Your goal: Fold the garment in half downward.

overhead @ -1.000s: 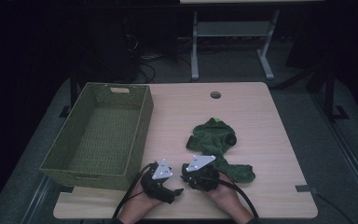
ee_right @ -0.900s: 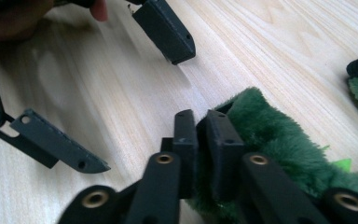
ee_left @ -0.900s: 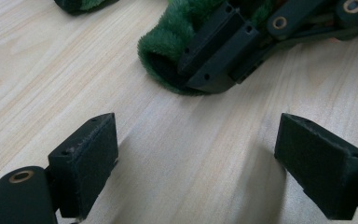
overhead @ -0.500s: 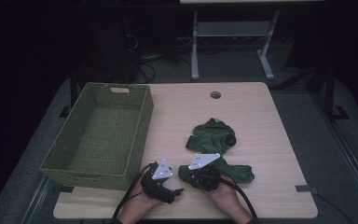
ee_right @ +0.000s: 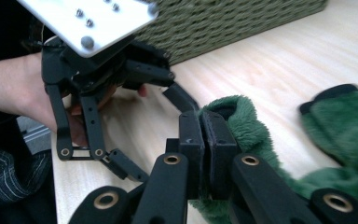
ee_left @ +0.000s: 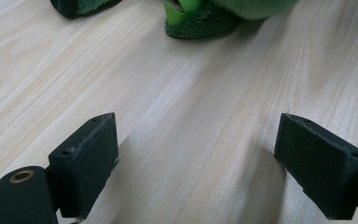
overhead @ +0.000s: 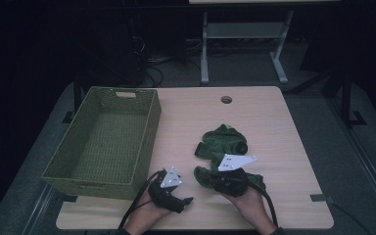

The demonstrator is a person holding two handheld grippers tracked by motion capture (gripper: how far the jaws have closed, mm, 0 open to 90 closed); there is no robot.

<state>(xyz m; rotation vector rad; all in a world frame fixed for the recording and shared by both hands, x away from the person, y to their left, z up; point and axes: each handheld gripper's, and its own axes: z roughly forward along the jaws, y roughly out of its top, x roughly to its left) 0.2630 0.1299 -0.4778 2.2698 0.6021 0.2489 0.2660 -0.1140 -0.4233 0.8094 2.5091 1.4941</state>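
A dark green plush garment [overhead: 223,142] lies crumpled on the wooden table [overhead: 254,112], right of centre. My right gripper [overhead: 200,175] is at the garment's near end, under its grey plate. In the right gripper view its jaws [ee_right: 200,135] are pressed together on a fold of the green plush [ee_right: 242,126]. My left gripper [overhead: 188,199] rests near the front edge, left of the garment. Its jaws [ee_left: 196,163] stand wide apart over bare wood, with a bright green edge of the plush [ee_left: 191,18] beyond them. The right gripper view also has the left gripper [ee_right: 156,133], which is open.
A green woven basket [overhead: 149,142] with nothing in it stands on the left half of the table, and its wall [ee_right: 223,23] is close behind the left gripper. A cable hole [overhead: 226,100] sits near the far edge. Cables trail off the front edge.
My right gripper has risen a little and shifted, drawing the near end of the plush garment with it. The left gripper has stayed put.
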